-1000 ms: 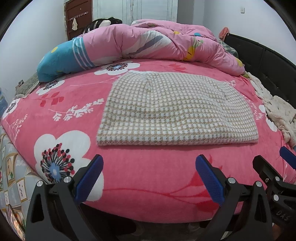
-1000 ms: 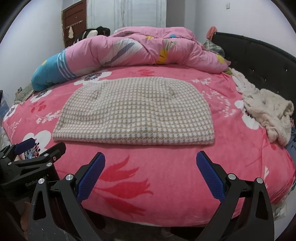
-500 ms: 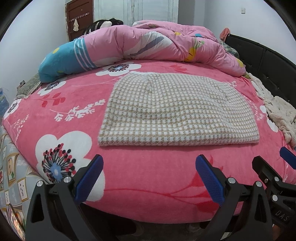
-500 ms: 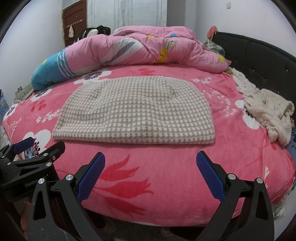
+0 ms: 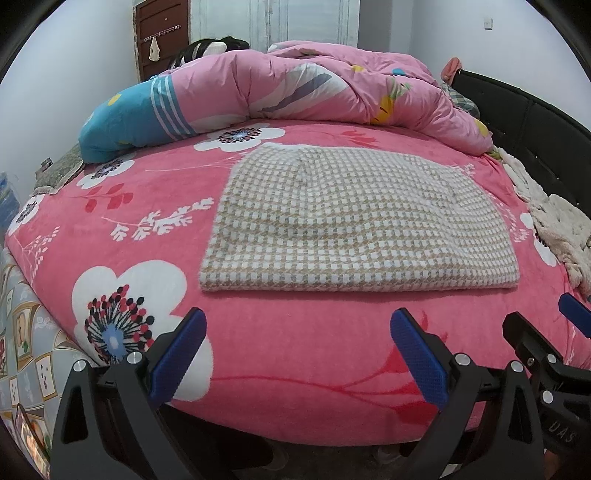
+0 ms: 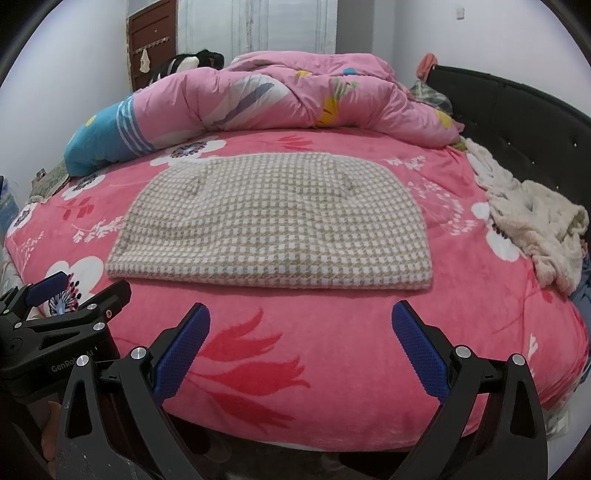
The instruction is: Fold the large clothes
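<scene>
A beige and white checked garment (image 5: 354, 221) lies folded flat in a wide rectangle on the pink flowered bed (image 5: 110, 229); it also shows in the right wrist view (image 6: 273, 221). My left gripper (image 5: 297, 325) is open and empty, near the bed's front edge, short of the garment's front left part. My right gripper (image 6: 301, 321) is open and empty, in front of the garment's front hem. Each gripper shows at the edge of the other's view: the right gripper (image 5: 546, 328), the left gripper (image 6: 81, 291).
A rolled pink and blue quilt (image 5: 280, 88) lies along the far side of the bed. A cream fleece garment (image 6: 535, 221) is heaped at the right by the black headboard (image 6: 517, 110). A brown door (image 5: 162, 33) stands behind.
Both grippers have moved slightly forward toward the bed; the garment looks a little nearer. Both stay open, and nothing on the bed has moved.
</scene>
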`<act>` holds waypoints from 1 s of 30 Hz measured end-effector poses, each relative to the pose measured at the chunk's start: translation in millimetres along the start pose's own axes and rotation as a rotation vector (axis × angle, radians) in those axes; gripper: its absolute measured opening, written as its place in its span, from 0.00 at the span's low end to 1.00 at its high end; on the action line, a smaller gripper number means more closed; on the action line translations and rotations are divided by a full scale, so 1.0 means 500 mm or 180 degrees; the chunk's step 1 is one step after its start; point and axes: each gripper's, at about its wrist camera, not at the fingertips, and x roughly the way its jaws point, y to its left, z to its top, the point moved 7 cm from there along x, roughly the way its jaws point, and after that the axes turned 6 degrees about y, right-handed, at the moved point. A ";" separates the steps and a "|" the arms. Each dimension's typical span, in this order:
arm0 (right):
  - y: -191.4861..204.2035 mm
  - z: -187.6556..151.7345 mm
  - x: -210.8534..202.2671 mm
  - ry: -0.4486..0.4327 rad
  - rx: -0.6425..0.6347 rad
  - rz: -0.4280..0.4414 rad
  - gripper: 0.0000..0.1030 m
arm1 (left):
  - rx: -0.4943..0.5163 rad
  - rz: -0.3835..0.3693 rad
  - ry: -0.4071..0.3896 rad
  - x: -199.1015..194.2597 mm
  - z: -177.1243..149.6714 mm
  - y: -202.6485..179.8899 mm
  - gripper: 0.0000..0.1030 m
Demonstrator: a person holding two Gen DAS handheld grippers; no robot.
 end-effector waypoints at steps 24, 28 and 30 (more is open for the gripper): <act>-0.005 0.008 -0.001 -0.0007 -0.0023 0.0005 0.92 | -0.0011 0.0017 -0.0011 -0.001 0.004 -0.001 0.95; -0.004 0.008 -0.002 -0.0011 -0.0026 0.0003 0.92 | -0.0012 0.0014 -0.0010 0.000 0.004 0.000 0.95; -0.003 0.008 -0.001 -0.0006 -0.0027 0.0003 0.92 | -0.0010 0.0011 -0.0009 -0.001 0.003 0.001 0.95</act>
